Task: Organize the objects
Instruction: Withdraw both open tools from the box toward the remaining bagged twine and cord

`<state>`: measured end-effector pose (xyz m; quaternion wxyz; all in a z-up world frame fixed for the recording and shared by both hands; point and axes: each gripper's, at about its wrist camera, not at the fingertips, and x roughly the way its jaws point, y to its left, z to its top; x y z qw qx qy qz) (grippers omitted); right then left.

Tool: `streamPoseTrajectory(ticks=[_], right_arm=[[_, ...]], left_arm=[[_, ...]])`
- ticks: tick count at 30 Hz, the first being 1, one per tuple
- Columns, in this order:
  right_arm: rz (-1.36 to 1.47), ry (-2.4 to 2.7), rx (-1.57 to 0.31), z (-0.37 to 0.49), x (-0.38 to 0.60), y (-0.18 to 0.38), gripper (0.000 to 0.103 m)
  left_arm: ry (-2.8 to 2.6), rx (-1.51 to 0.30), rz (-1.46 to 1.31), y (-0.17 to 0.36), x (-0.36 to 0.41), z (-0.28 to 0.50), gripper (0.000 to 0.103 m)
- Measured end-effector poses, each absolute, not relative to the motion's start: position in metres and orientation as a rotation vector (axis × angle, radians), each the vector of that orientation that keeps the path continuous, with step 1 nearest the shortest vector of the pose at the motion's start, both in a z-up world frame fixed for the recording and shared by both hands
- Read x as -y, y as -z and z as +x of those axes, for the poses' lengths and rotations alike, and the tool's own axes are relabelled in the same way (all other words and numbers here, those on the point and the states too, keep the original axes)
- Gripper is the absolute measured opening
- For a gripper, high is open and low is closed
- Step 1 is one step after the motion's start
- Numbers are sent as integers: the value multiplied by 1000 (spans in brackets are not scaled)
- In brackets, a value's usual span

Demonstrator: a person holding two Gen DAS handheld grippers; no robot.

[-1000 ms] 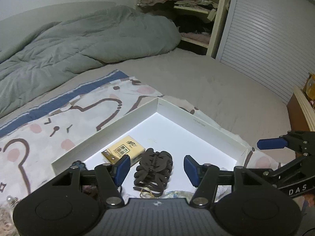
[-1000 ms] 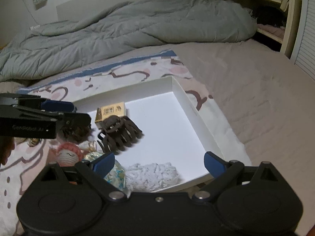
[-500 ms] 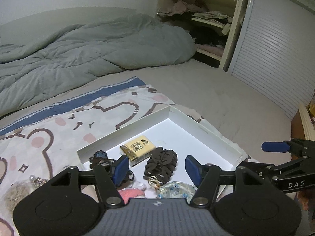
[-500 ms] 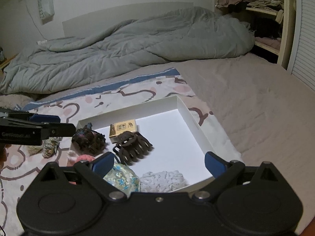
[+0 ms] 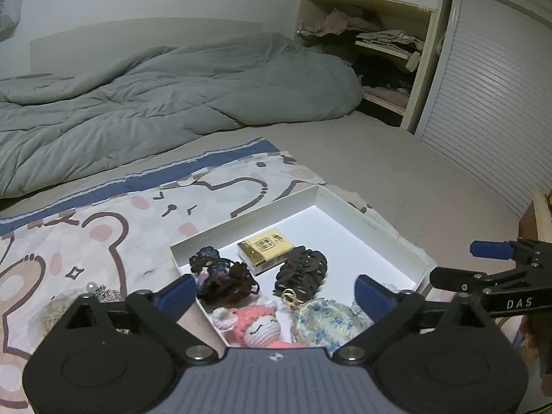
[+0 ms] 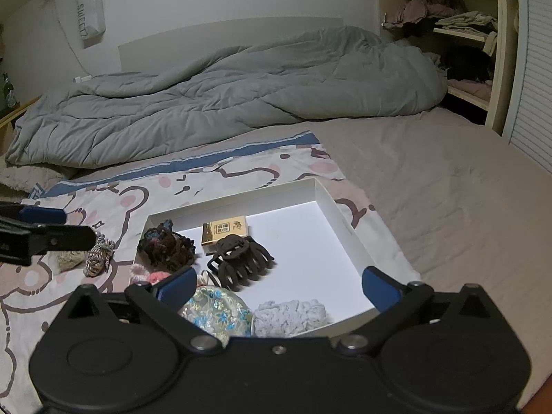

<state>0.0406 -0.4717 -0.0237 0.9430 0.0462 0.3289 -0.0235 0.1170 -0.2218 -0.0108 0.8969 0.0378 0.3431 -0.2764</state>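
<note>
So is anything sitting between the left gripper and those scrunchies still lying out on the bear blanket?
Nothing visible blocks them. The striped scrunchie and beige scrunchie lie on the bear blanket, outside the white box, just past the left gripper, whose jaws are opening with nothing between them.

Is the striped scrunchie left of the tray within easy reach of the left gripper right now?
Probably yes. The striped scrunchie lies uncovered on the bear-print sheet, and the left gripper hovers beside it, jaws opening and empty.
</note>
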Motion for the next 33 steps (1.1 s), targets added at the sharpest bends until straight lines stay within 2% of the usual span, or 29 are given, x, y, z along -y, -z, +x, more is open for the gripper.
streamPoseTrajectory(ticks=[33], right_arm=[[112,1,-639,49,431,18,103]], left_arm=[[359,-704,12,18,143,120,103]])
